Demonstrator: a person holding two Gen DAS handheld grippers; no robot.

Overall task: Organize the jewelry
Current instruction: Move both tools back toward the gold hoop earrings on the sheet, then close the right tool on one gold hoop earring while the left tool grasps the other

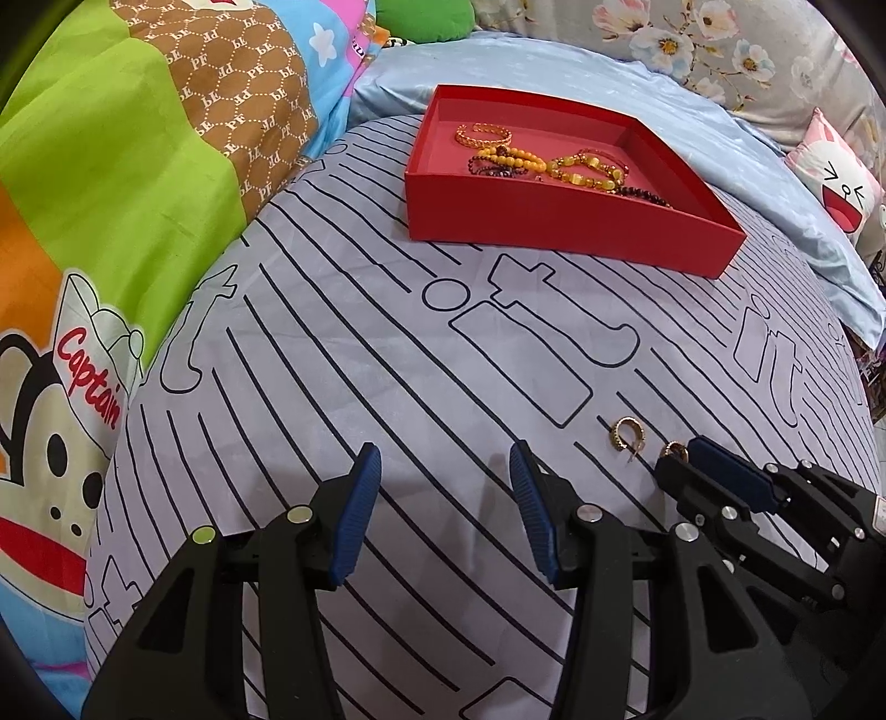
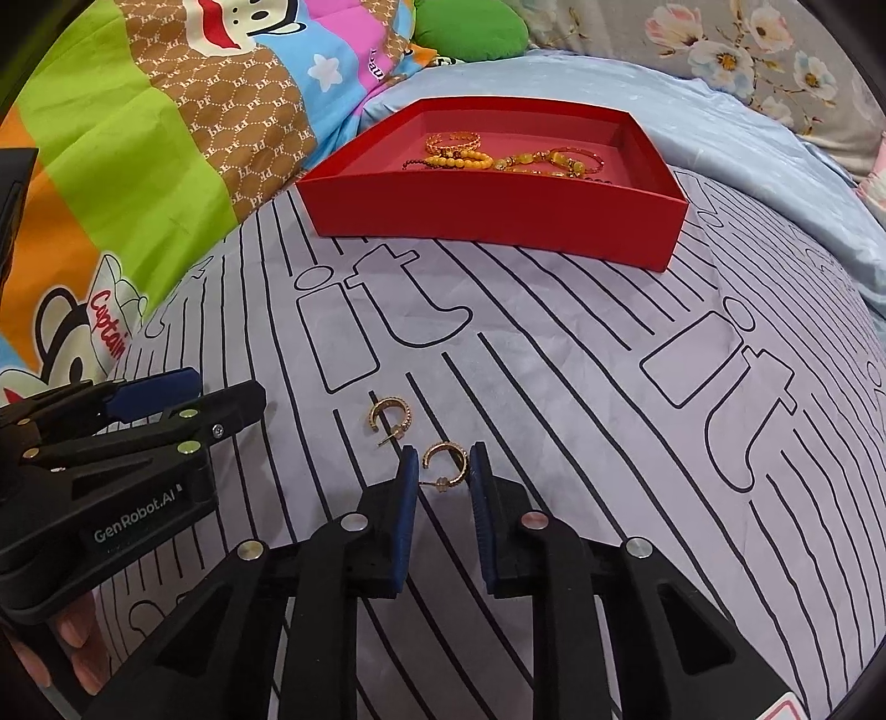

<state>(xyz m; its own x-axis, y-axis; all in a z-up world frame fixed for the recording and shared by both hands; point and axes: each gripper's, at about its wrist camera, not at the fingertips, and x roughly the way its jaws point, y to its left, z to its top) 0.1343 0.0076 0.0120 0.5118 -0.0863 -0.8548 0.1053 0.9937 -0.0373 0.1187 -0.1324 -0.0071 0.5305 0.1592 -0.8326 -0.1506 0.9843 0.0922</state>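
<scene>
Two small gold hoop earrings lie on the striped grey bedsheet [image 2: 554, 387]. The nearer earring [image 2: 444, 464] [image 1: 676, 450] sits between the blue pads of my right gripper [image 2: 443, 462] [image 1: 678, 458]. The jaws stand narrow on either side of it, with a thin gap still showing on the left. The second earring [image 2: 390, 416] [image 1: 628, 435] lies loose just beyond and to the left. My left gripper [image 1: 443, 451] [image 2: 221, 387] hovers open over bare sheet with nothing between its fingers. The red box [image 1: 554, 216] [image 2: 498, 216] further back holds several beaded and gold bracelets [image 1: 554, 158] [image 2: 515, 155].
A bright cartoon quilt [image 1: 111, 194] rises along the left. Light blue bedding [image 2: 747, 138] and floral fabric [image 2: 747, 50] lie behind the box. A cat-face pillow [image 1: 836, 183] sits at the right, a green plush [image 2: 470, 27] at the back. A hand [image 2: 72, 637] holds the left gripper.
</scene>
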